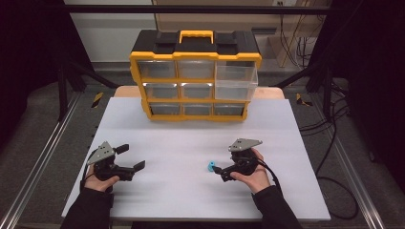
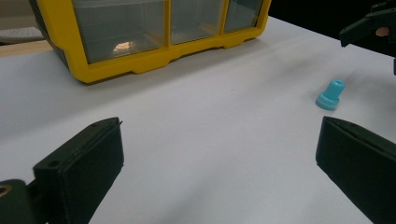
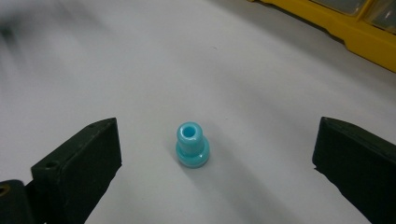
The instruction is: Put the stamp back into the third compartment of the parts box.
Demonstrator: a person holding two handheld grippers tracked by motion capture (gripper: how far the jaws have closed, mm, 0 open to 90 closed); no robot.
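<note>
One blue plug (image 3: 192, 145) upright btwn open right tongs (image 3: 212, 154).

A white tabletop (image 1: 191, 191) fills the middle of the frame. Grey floor (image 1: 38, 124) surrounds it, metal rails (image 1: 28, 179) run down both sides, black cables (image 1: 334, 143) trail right, and a pale wall (image 1: 110, 33) stands at the top.

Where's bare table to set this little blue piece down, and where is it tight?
The white table lies bare between the yellow drawer cabinet and both grippers, and between the left gripper and the small blue plastic grommet. It is tight around the right gripper, whose open jaws flank the grommet, and under the pulled-out clear drawer.
</note>
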